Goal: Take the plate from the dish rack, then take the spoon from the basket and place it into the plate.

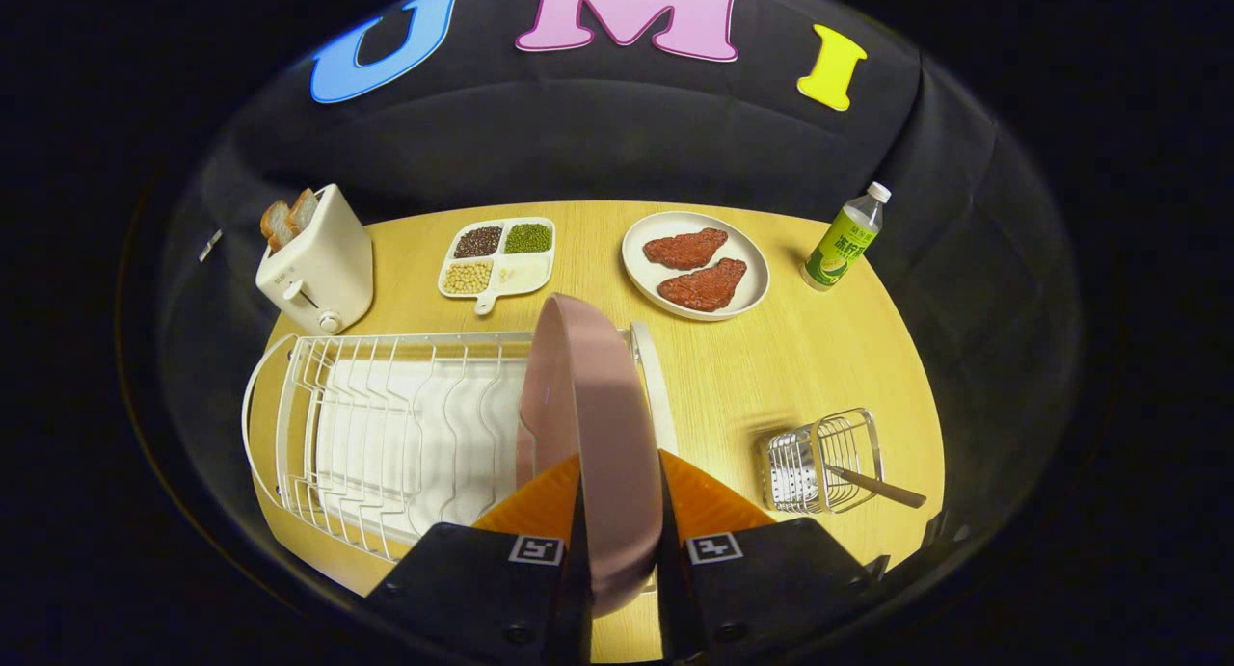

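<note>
Gripper (622, 512) fingers clamp the pink plate (588, 425) on edge (upright), over the rack (386, 425); basket (819, 459) with spoon (882, 490) sits to their right.

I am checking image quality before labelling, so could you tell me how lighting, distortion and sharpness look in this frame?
In the gripper view, the fisheye bends the table edge and the dish rack into curves; light is even and soft, fading toward the dark wall; the pink plate, clamped on edge in the gripper, looks slightly soft up close; the basket and its spoon look sharp and cast a faint shadow.
</note>
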Available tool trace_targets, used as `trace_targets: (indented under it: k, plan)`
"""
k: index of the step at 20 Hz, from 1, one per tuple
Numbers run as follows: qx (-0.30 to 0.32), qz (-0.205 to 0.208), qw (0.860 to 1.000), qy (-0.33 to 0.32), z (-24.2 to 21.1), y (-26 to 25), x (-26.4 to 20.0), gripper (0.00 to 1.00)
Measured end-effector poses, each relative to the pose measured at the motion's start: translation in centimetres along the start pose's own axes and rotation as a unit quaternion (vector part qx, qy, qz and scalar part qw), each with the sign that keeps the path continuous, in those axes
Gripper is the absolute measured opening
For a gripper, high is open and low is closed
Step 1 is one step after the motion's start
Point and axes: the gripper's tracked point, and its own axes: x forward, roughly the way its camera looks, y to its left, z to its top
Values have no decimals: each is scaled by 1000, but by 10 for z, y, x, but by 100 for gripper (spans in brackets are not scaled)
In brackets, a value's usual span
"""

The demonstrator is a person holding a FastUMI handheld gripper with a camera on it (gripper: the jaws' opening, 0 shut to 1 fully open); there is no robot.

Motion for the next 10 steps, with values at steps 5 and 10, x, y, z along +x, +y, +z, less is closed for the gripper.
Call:
trace_targets:
  k: [5,10]
  plan:
    - [-28,-35,999,-25,22,-8,-14,30]
    - [8,-1,999,-52,31,-18,-45,29]
